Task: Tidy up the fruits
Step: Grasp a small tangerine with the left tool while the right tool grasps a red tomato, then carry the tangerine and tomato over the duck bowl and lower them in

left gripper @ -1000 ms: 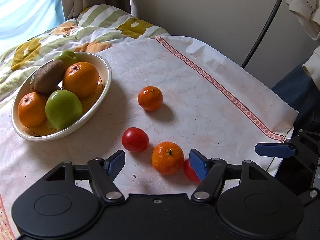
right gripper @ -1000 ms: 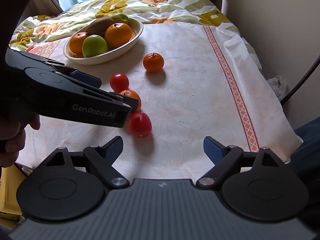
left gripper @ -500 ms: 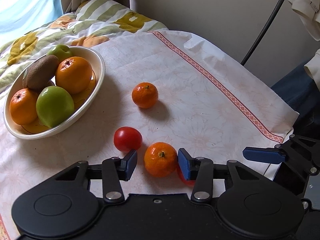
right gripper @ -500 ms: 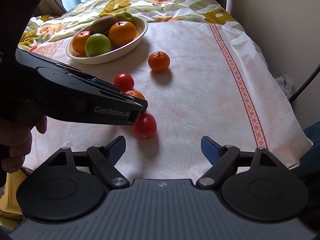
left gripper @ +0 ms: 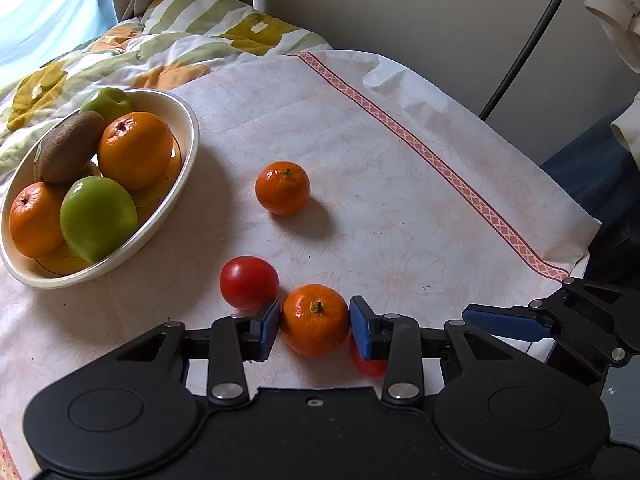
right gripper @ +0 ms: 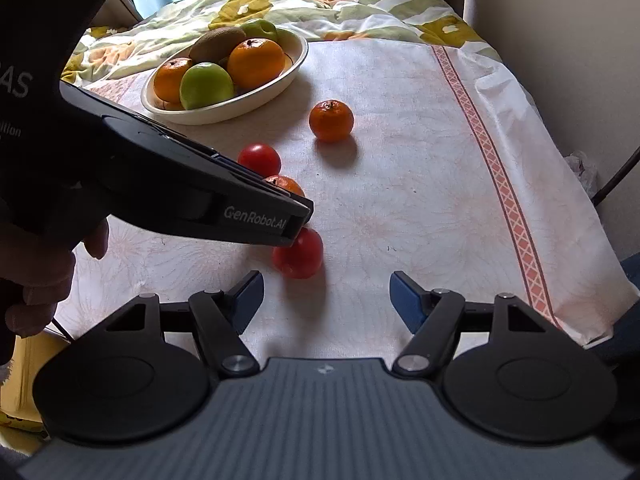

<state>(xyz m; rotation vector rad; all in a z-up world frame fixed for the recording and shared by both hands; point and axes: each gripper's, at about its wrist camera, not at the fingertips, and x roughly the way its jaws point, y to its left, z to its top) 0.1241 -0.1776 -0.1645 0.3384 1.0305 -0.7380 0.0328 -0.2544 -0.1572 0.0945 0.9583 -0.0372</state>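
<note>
Left wrist view shows our left gripper (left gripper: 315,322) with its two blue pads pressed against the sides of a small orange (left gripper: 315,319), one pad on each side. The orange looks held, though we cannot tell if it has left the cloth yet. Just behind the right pad a red tomato (left gripper: 366,362) peeks out, mostly hidden. Just past the left pad sits another tomato (left gripper: 249,282), very near it and maybe touching (we cannot be sure). Farther out, straight ahead of the fingers, a second small orange (left gripper: 282,187) sits alone on the tablecloth (left gripper: 400,184). Far off to the left of the fingers is the bowl (left gripper: 188,148), already full of oranges, green apples and a kiwi.

In the right wrist view our right gripper (right gripper: 326,298) has its fingers wide apart with nothing between them. The hidden tomato shows well here, just ahead of the left finger.

We think the step in hand is picking up the near orange. Next we should lift it straight up, so the pads do not bump the two tomatoes, then carry it left to the bowl and set it down softly in a free gap.
</note>
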